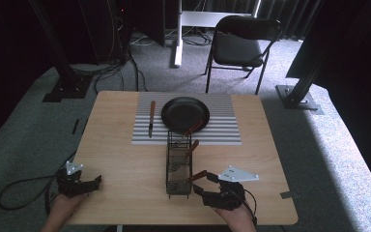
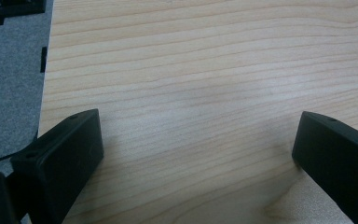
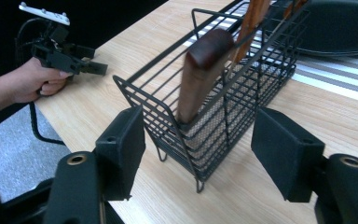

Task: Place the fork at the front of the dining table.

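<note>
A black wire basket [image 1: 178,166] stands lengthwise at the table's middle, holding three brown wooden-handled utensils [image 1: 192,146]. My right gripper [image 1: 202,183] sits open just right of the basket's near end. In the right gripper view its jaws flank the basket [image 3: 223,116] corner, and the nearest wooden handle [image 3: 204,74] leans inside; nothing is held. My left gripper [image 1: 94,182] rests open at the table's near left corner, over bare wood [image 2: 196,93]. The right gripper view also shows a hand holding the left gripper [image 3: 70,58] farther off.
A striped placemat [image 1: 222,128] lies at the far half of the table with a black round plate [image 1: 185,113] on it. A brown-handled knife [image 1: 151,118] lies left of the plate. A black chair [image 1: 241,46] stands beyond the table.
</note>
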`<state>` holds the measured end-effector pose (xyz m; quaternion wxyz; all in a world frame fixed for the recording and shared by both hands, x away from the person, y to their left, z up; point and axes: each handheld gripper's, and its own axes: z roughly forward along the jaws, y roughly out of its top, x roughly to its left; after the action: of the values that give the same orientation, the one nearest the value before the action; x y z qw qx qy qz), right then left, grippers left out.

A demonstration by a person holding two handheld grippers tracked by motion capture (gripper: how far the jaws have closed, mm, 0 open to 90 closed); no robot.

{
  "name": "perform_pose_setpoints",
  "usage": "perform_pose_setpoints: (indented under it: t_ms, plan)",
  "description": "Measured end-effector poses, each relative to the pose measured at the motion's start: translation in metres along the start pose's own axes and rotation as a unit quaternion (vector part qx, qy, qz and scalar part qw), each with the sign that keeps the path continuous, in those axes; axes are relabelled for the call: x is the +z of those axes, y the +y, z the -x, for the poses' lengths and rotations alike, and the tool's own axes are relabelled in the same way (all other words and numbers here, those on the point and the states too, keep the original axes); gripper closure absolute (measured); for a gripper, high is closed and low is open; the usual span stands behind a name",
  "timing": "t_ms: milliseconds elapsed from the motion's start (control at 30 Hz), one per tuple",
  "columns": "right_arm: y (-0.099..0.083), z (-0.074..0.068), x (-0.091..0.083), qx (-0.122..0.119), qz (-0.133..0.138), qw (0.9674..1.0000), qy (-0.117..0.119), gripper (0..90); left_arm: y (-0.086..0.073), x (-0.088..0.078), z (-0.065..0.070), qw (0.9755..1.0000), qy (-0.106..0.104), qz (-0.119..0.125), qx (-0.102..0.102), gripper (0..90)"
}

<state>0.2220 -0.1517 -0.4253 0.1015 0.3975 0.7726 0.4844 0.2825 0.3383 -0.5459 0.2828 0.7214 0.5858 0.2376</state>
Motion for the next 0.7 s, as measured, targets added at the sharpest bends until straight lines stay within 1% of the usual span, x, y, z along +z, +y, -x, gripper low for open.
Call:
perform_pose_setpoints:
  t_ms: [100, 200, 300, 333, 400, 433, 500, 600, 667, 700]
  plan:
    - [0.002, -0.002, 0.004, 0.012, 0.004, 0.9999, -0.003, 40.3, 0.000, 0.000, 0.000, 1.0000, 0.000, 0.000, 0.000, 1.6]
    - [0.005, -0.004, 0.007, 0.024, 0.006, 0.9997, -0.009, 46.1, 0.000, 0.000, 0.000, 1.0000, 0.000, 0.000, 0.000, 1.7]
    - [0.007, -0.002, 0.009, 0.041, 0.013, 0.9989, -0.017, 54.9, 0.000, 0.000, 0.000, 1.0000, 0.000, 0.000, 0.000, 1.7]
    - [0.007, -0.001, 0.010, 0.048, 0.013, 0.9986, -0.019, 59.1, 0.000, 0.000, 0.000, 1.0000, 0.000, 0.000, 0.000, 1.7]
    - [0.007, -0.001, 0.010, 0.051, 0.014, 0.9984, -0.020, 60.5, 0.000, 0.000, 0.000, 1.0000, 0.000, 0.000, 0.000, 1.7]
    - [0.006, -0.001, 0.012, 0.055, 0.011, 0.9982, -0.019, 62.9, 0.000, 0.000, 0.000, 1.0000, 0.000, 0.000, 0.000, 1.7]
    - [0.006, -0.001, 0.013, 0.058, 0.010, 0.9981, -0.019, 63.7, 0.000, 0.000, 0.000, 1.0000, 0.000, 0.000, 0.000, 1.6]
    - [0.005, -0.001, 0.015, 0.070, 0.013, 0.9973, -0.021, 65.5, 0.000, 0.000, 0.000, 1.0000, 0.000, 0.000, 0.000, 1.6]
    - [0.005, -0.001, 0.017, 0.070, 0.015, 0.9972, -0.021, 66.9, 0.000, 0.000, 0.000, 1.0000, 0.000, 0.000, 0.000, 1.6]
    - [0.005, -0.001, 0.019, 0.071, 0.015, 0.9971, -0.023, 71.3, 0.000, 0.000, 0.000, 1.0000, 0.000, 0.000, 0.000, 1.7]
